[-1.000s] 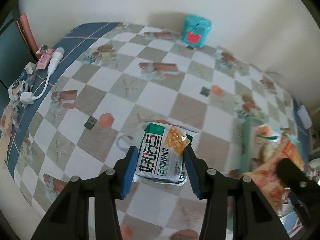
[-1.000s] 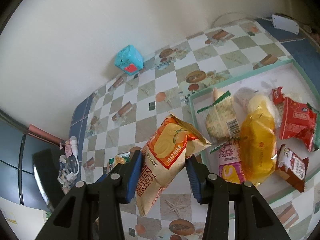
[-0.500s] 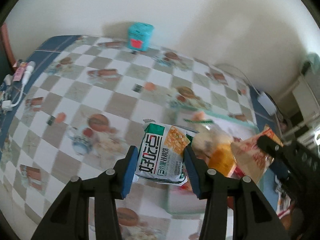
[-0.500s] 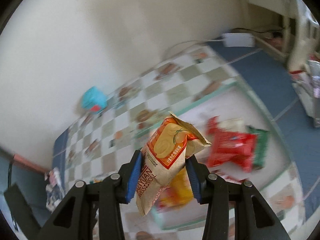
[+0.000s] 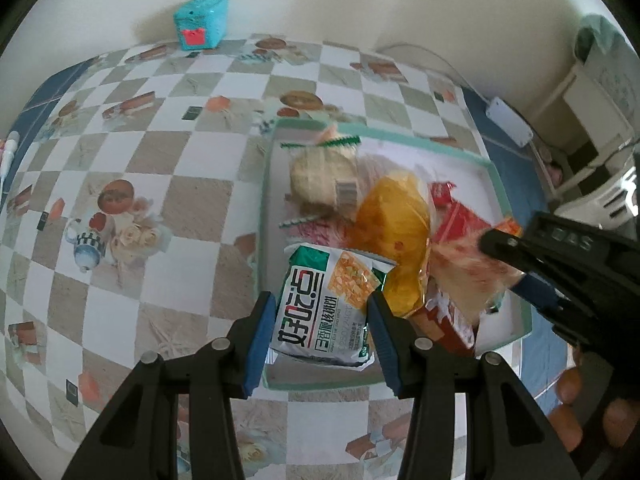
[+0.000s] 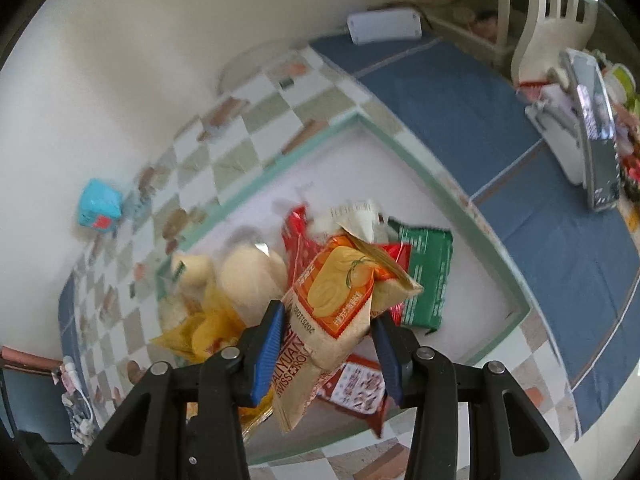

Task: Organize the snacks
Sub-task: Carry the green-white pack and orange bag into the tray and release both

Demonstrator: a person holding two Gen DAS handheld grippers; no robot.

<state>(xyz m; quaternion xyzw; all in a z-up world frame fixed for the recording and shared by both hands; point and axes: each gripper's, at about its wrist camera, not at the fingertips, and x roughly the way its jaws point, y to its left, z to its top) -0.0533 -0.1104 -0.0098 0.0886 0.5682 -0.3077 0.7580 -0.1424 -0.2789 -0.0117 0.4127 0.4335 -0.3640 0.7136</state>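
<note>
White-and-green cracker packet (image 5: 326, 308) pinched in the left gripper (image 5: 322, 334), hanging over the near edge of the green-rimmed tray (image 5: 498, 178). Right gripper (image 6: 328, 346) clamps an orange-and-tan Swiss-roll bag (image 6: 332, 316) above the yellow bag (image 5: 394, 236), red packets (image 6: 298, 240) and green packet (image 6: 428, 276) piled inside. Checkered tablecloth (image 5: 192, 184) all around, teal box (image 5: 202, 22) by the wall.

We are in a home, it seems. The bench (image 5: 192, 208) wears a checked oilcloth printed with teapots and cakes, pushed against a plain cream wall (image 5: 360, 4). At the upper right of the frame stands a white plastic chair (image 6: 548, 8), near a white power strip (image 6: 384, 26).
</note>
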